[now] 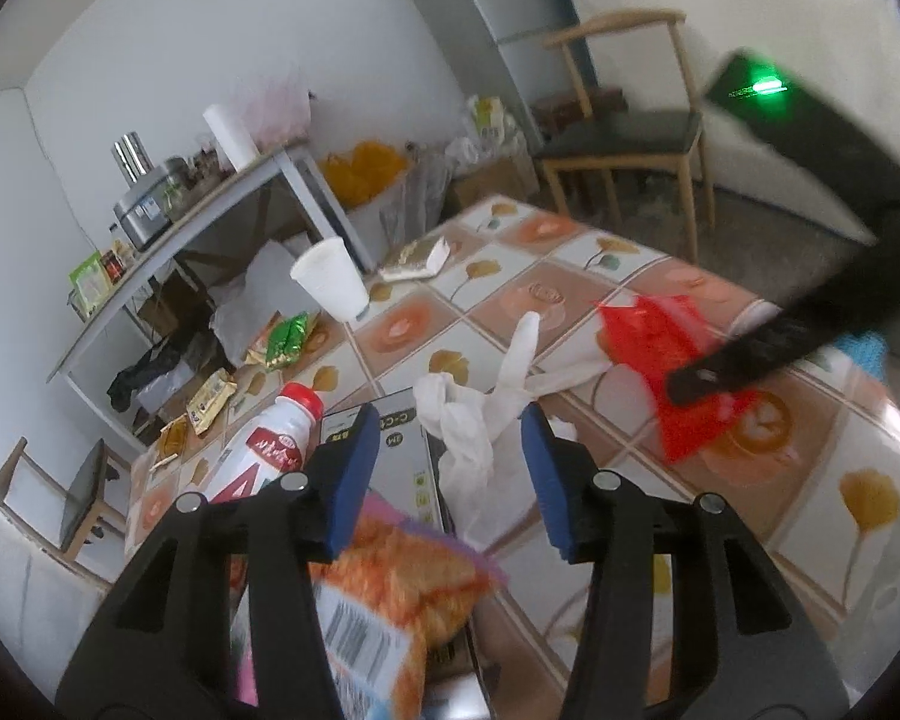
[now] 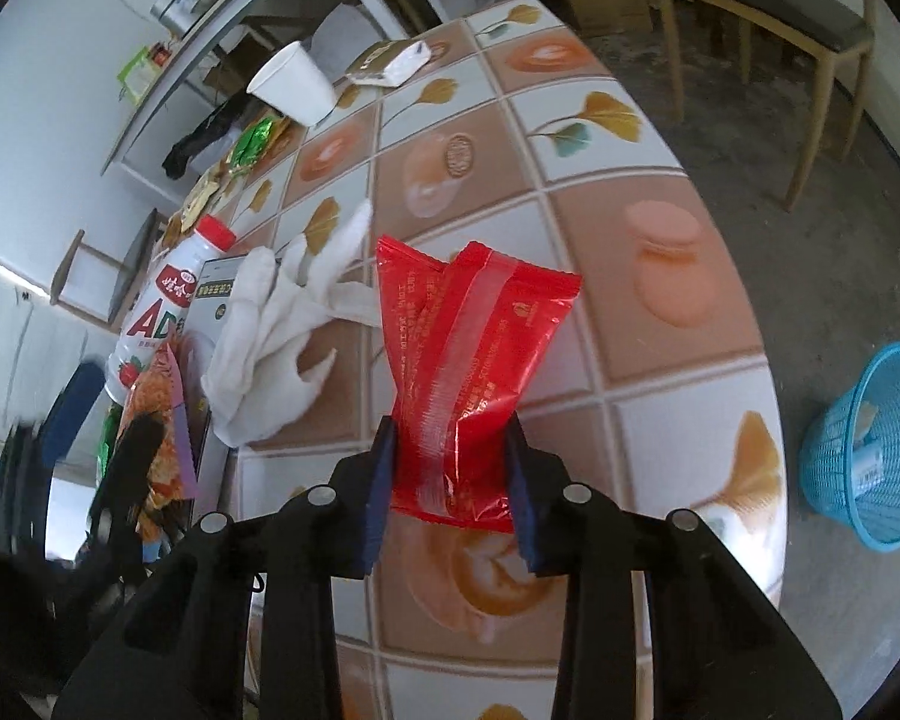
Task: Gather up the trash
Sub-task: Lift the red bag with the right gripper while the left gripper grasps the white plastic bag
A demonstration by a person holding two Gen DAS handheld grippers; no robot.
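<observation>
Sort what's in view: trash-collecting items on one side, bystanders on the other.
Job:
red wrapper, pinched in the right gripper
orange snack bag, between the left gripper fingers
blue basket on the floor
paper cup
green packets

Lying about:
white glove
chair
shelf

The white bottle (image 2: 156, 306) bears large red "AD"; other print on wrappers is too small to read.

Snack bag (image 1: 390, 588) blurred, cut off below
</observation>
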